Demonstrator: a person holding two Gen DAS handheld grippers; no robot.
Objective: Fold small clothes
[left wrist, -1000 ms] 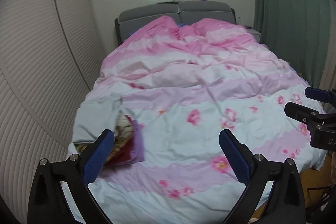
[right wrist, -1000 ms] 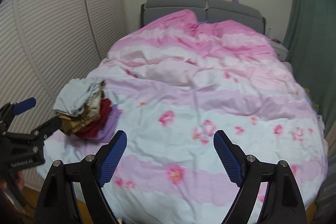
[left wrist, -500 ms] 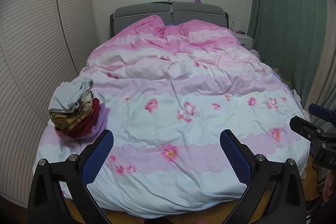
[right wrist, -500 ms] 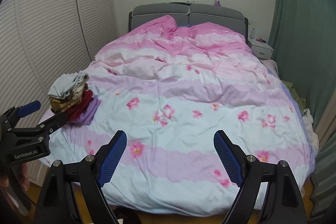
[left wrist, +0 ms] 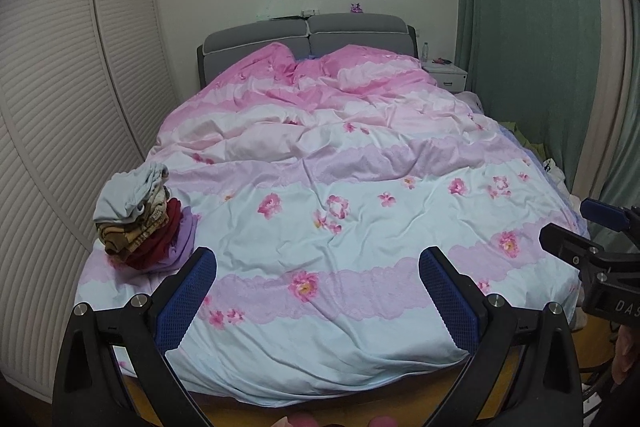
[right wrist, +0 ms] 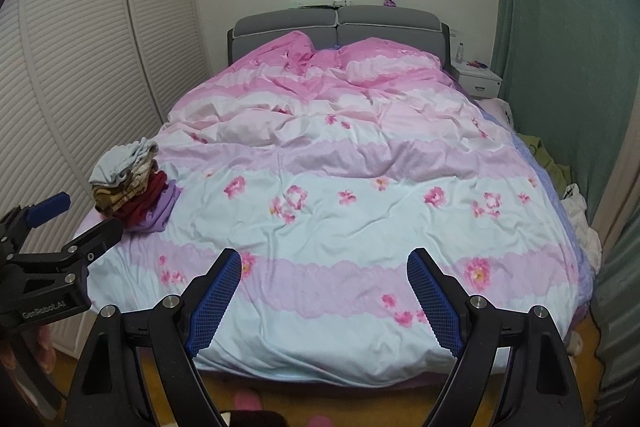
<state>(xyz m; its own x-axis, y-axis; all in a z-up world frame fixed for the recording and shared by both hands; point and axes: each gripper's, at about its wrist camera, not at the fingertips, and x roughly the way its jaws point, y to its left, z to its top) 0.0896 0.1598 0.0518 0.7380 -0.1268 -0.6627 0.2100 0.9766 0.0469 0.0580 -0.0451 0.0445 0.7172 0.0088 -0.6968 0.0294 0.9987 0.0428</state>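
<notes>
Two hand-held grippers hang past the foot of the bed, both with jaws spread wide and nothing between them: the left hand-held gripper and the right hand-held gripper. The small clothes sit as a stack of folded clothes near the bed's left edge, on the floral duvet; a pale grey-blue piece lies on top, somewhat bunched, over tan patterned, dark red and lilac layers. No loose garment shows on the duvet itself.

By my reading, the work is between pieces or at its end: the stack is built, both tools are clear of it and well apart from it. A crumpled heap of cloth lies off the bed's right side; whether it belongs to the task I cannot tell. If more remains, the next move calls for fetching a fresh piece and spreading it flat on the open middle of the duvet.

Readable writing: "GenRobot.AI" on the left tool's body in the right wrist view, and the letters "DAS", cut off at the frame edge, on the right tool in the left wrist view.
</notes>
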